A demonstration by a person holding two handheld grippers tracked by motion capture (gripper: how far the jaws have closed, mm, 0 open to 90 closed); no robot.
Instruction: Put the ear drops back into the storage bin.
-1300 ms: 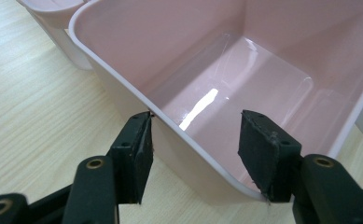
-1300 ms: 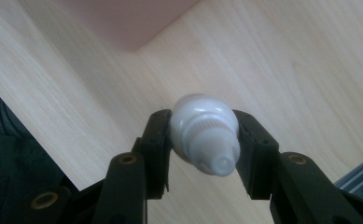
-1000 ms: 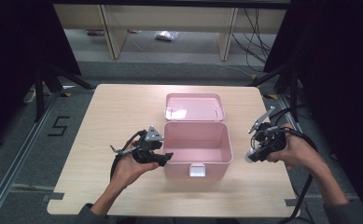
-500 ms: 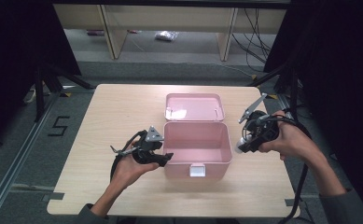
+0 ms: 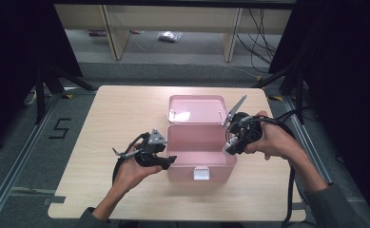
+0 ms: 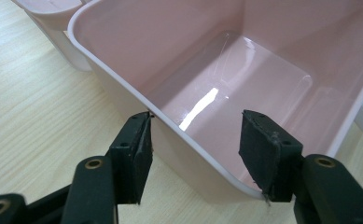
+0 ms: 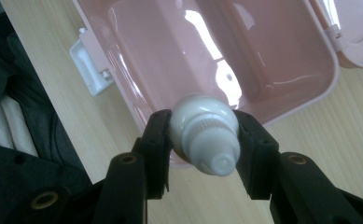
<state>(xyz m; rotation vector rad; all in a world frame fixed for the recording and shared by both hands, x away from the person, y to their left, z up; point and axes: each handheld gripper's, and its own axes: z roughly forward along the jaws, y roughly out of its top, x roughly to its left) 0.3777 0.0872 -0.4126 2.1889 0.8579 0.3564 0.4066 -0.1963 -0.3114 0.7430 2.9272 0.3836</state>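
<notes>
Right gripper point(image 7: 202, 140) pinching white bottle point(image 7: 206, 139) over pink box point(image 5: 199, 145) (seemingly tilted); left gripper point(image 6: 195, 154) spread.

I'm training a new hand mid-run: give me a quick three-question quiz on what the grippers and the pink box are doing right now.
1. True or false: the right gripper is clamped on a white bottle.
2. The left gripper straddles which part of the pink box? A) its hinged lid B) its side wall C) its white latch
3. Fill in: the box's lid lies ____, behind the box on the table.

Key: 1 true. 2 B; the jaws stand either side of the wall, and whether they press it is unclear. 3 open.
</notes>
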